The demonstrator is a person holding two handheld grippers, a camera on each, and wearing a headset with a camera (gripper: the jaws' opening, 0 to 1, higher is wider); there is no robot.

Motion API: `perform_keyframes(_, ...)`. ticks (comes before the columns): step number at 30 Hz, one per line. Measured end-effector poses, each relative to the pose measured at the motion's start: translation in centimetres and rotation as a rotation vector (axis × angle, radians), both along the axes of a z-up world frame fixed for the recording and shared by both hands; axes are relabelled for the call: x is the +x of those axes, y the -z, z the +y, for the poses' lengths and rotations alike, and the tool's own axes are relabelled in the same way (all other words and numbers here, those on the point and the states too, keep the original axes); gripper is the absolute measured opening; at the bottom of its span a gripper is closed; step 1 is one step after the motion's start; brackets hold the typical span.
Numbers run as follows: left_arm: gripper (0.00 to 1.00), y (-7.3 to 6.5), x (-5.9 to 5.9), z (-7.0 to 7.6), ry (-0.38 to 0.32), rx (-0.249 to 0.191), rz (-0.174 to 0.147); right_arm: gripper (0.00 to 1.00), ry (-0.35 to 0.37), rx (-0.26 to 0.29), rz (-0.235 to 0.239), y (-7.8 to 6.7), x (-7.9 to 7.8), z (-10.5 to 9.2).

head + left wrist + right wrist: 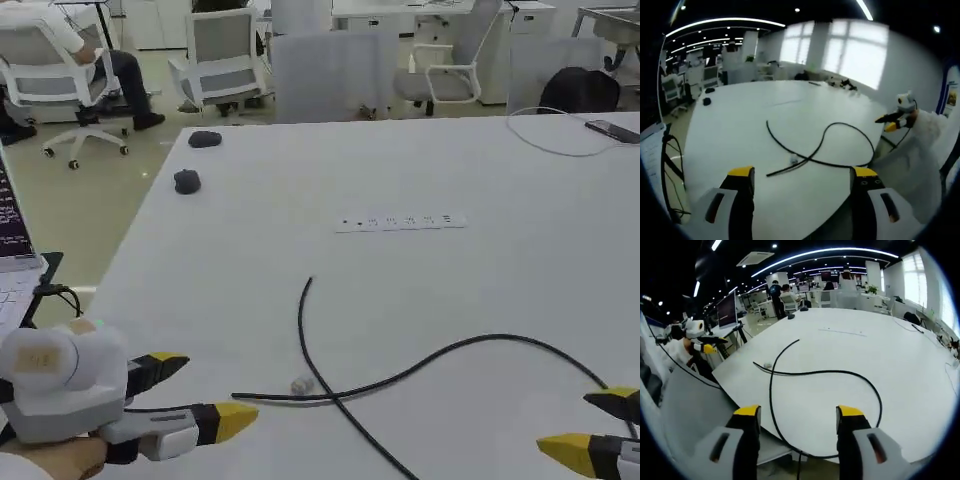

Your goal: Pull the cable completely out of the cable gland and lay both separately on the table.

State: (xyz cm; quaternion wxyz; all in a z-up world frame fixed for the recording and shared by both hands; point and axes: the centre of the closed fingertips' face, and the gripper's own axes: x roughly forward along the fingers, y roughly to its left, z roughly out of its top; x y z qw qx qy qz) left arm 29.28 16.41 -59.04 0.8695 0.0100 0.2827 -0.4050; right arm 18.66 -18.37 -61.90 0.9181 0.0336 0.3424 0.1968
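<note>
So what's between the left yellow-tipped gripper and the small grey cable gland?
Head view: the free end of the thin black cable, on the white table.

The white tabletop [420, 300] stands in an open-plan office. A socket strip [400, 222] lies near its middle. Beyond the far edge, white office chairs [225, 60] on castors stand on a pale, glossy floor [100, 210]. Large windows [850, 47] occupy one wall. Curved light strips [825, 251] and round spotlights [774, 246] cross the ceiling. A dark monitor [727, 310] stands beyond the tabletop.
</note>
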Motion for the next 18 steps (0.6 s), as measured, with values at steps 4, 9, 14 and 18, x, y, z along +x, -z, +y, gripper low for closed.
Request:
perform_keyframes(4,0.85,-1.1,-1.8,1.0,-0.051,-0.039,0.031,0.61,0.035,-0.025,0.025,0.2,-1.7,-1.0)
perform_keyframes(9,0.89,-2.1,-2.9,1.1,-0.087,-0.097,0.050,0.63,0.075,-0.011,0.036,-0.2,-3.0,-1.7)
perform_keyframes(14,0.89,-3.1,-3.7,0.9,-0.107,-0.129,0.042,0.63,0.075,-0.014,0.026,-1.0,-3.0,-1.7)
perform_keyframes(18,0.89,-3.5,-3.8,0.8,-0.140,-0.183,0.065,0.64,0.059,-0.019,0.023,-1.0,-3.0,-1.5)
